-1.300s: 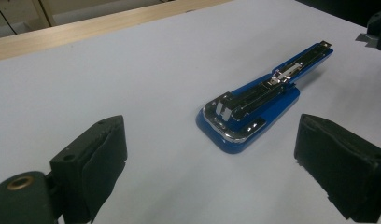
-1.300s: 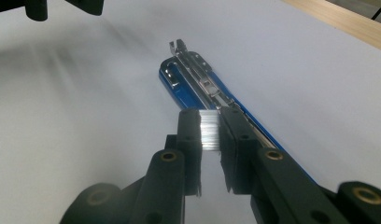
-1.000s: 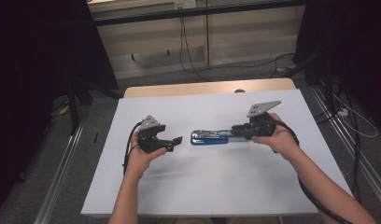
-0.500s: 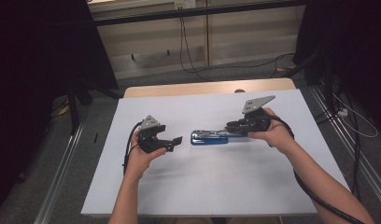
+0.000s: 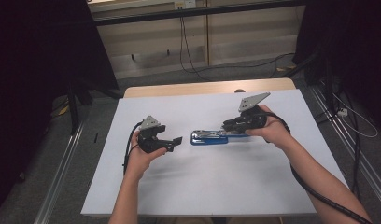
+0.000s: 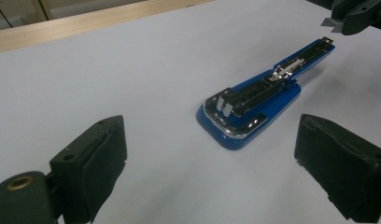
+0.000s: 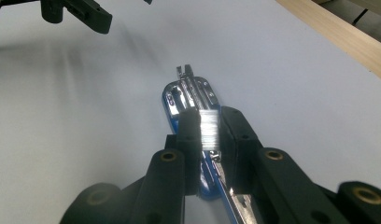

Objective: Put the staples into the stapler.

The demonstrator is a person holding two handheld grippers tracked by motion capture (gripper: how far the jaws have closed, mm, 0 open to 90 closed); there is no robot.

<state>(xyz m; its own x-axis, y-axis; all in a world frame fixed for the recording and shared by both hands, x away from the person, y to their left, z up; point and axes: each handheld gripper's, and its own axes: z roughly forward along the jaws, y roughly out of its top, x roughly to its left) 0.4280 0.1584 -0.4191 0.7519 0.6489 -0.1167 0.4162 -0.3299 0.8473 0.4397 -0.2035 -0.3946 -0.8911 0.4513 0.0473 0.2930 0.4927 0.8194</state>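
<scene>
Stapler [image 5: 208, 137] mid-table [image 5: 179, 196], clear of edges; right claw [image 7: 208, 133] holds staples [image 7: 208, 129].

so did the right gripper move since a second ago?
Yes, slightly. In the high view the right gripper has shifted left along the stapler, which lies where it was on the white sheet.

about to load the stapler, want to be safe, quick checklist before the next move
1. Stapler open, flat on white sheet: ok.
2. Staple strip pinched in right gripper: ok.
3. Strip lined up over the stapler's channel: cannot tell.
4. Left gripper open, short of the stapler: ok.
5. Stapler braced against sliding: not ok, nothing holds it.
</scene>
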